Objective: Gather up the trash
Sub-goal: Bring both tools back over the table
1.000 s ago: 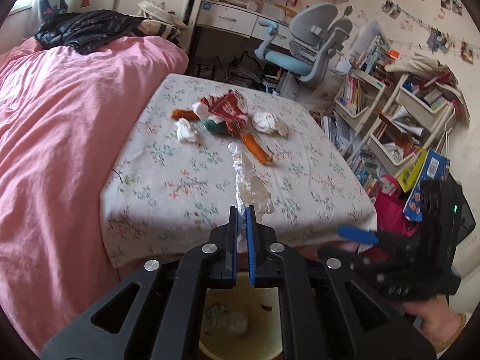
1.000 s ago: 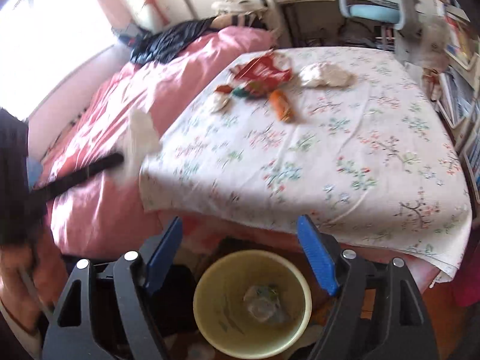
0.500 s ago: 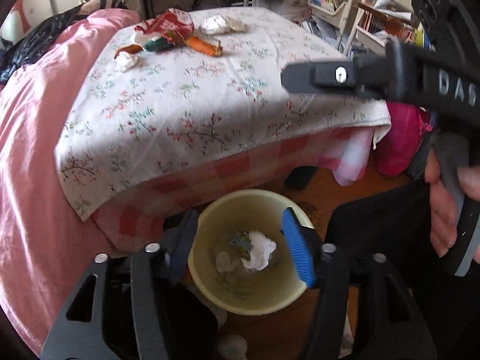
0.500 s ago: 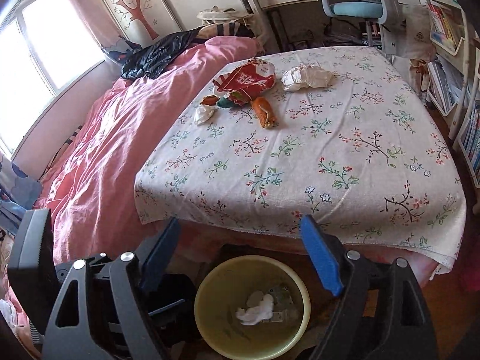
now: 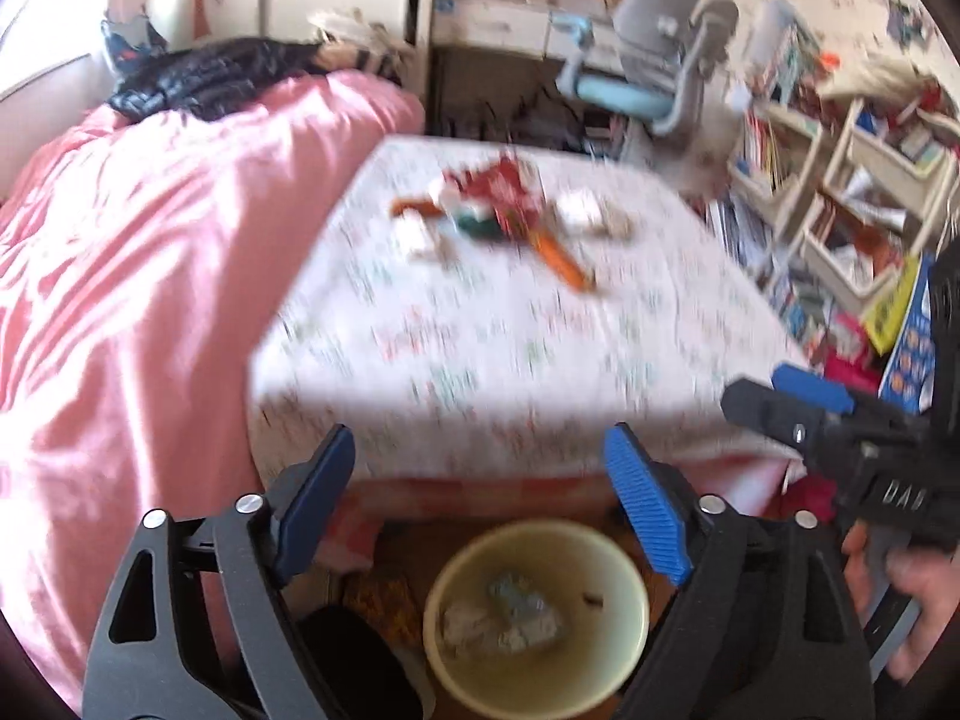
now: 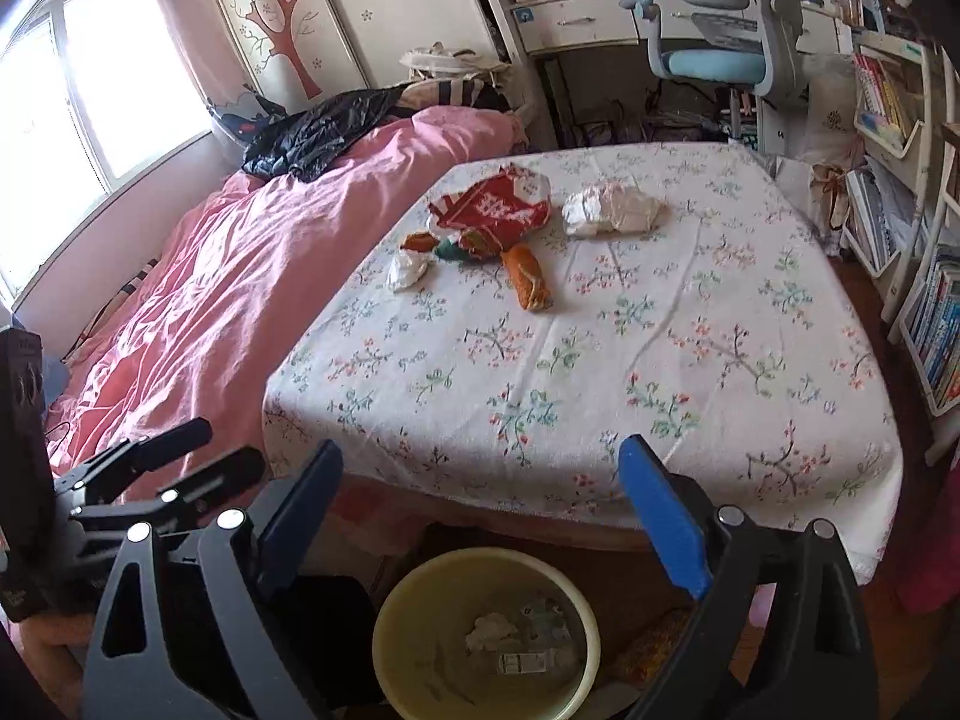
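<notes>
A yellow bin [image 6: 489, 630] [image 5: 537, 612] stands on the floor below the table's near edge, with crumpled wrappers inside. On the floral tablecloth [image 6: 600, 360] lie a red snack bag [image 6: 495, 207], an orange wrapper [image 6: 528, 276], a white crumpled paper [image 6: 612, 210] and a small white scrap [image 6: 408, 270]. My left gripper [image 5: 480, 504] hovers over the bin, its jaws opening with nothing between them. My right gripper [image 6: 480, 504] is also above the bin, jaws opening and empty. Each gripper shows at the edge of the other's view.
A bed with a pink duvet [image 6: 210, 300] runs along the table's left side, a black jacket [image 6: 324, 132] on it. Bookshelves [image 6: 912, 180] and a desk chair [image 6: 720, 30] stand at the right and back. A dark object [image 6: 324, 630] sits left of the bin.
My left gripper, shut on a clear plastic wrapper a second ago, has opened and dropped it into the bin. It then tilted up toward the table. My right gripper widened slightly.
</notes>
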The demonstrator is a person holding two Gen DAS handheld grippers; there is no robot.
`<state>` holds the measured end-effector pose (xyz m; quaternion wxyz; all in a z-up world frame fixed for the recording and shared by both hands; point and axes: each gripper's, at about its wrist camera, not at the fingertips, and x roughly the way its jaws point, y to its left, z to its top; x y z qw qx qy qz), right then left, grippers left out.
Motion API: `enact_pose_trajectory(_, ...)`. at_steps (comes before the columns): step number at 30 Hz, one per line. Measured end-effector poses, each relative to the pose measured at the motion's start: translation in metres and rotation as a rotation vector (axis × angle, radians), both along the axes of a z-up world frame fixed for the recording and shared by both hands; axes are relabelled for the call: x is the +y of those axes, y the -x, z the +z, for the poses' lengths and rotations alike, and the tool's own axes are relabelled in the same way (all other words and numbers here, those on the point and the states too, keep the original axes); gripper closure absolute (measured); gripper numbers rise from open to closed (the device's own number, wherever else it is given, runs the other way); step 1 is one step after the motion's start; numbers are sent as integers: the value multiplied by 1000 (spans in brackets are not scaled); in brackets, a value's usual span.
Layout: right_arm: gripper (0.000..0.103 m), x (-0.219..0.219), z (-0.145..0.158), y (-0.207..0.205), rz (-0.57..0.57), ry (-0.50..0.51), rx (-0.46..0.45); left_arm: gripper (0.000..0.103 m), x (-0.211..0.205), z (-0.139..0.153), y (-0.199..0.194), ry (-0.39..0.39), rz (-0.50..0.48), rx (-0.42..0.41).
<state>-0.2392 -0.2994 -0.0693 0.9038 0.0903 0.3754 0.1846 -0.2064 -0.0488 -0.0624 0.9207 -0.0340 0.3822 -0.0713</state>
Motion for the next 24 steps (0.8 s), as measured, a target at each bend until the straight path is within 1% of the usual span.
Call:
enact_pose_trajectory(3, 10, -4, 26, -11, -24, 24, -93, 14, 7, 30, -18, 11, 36, -78)
enact_pose_trajectory(6, 8, -5, 51, -26, -34, 95, -193, 11, 11, 58, -43, 23, 65, -140)
enact_pose_trajectory(8, 8, -10, 56, -32, -62, 119, -242, 9, 16, 73, -63, 27, 90, -181)
enact_pose_trajectory(9, 8, -14, 54, -34, -82, 122, -253, 9, 17, 78, -70, 28, 97, -193)
enact_pose_trajectory(10, 8, -18, 47, -35, -109, 122, -254, 8, 18, 82, -80, 26, 104, -207)
enact_pose_trajectory(12, 8, -21, 34, -50, -136, 116, -155, 8, 21, 84, -91, 22, 116, -227)
enact_pose_trajectory(13, 8, -22, 33, -53, -139, 105, -146, 8, 23, 79, -96, 18, 123, -236)
enact_pose_trajectory(14, 8, -23, 33, -52, -151, 111, -170, 8, 24, 72, -100, 10, 128, -223)
enact_pose_trajectory(16, 8, -21, 34, -55, -147, 135, -185, 8, 28, 63, -113, -18, 143, -148)
enact_pose_trajectory(17, 8, -20, 34, -56, -146, 138, -182, 8, 32, 61, -114, -15, 143, -150)
enact_pose_trajectory(20, 8, -17, 29, -63, -144, 142, -154, 8, 46, 65, -110, -10, 195, -192)
enact_pose_trajectory(22, 8, -15, 25, -64, -133, 157, -140, 8, 56, 64, -111, 7, 223, -186)
enact_pose_trajectory(24, 8, -14, 23, -62, -121, 172, -134, 8, 65, 59, -113, 23, 251, -162)
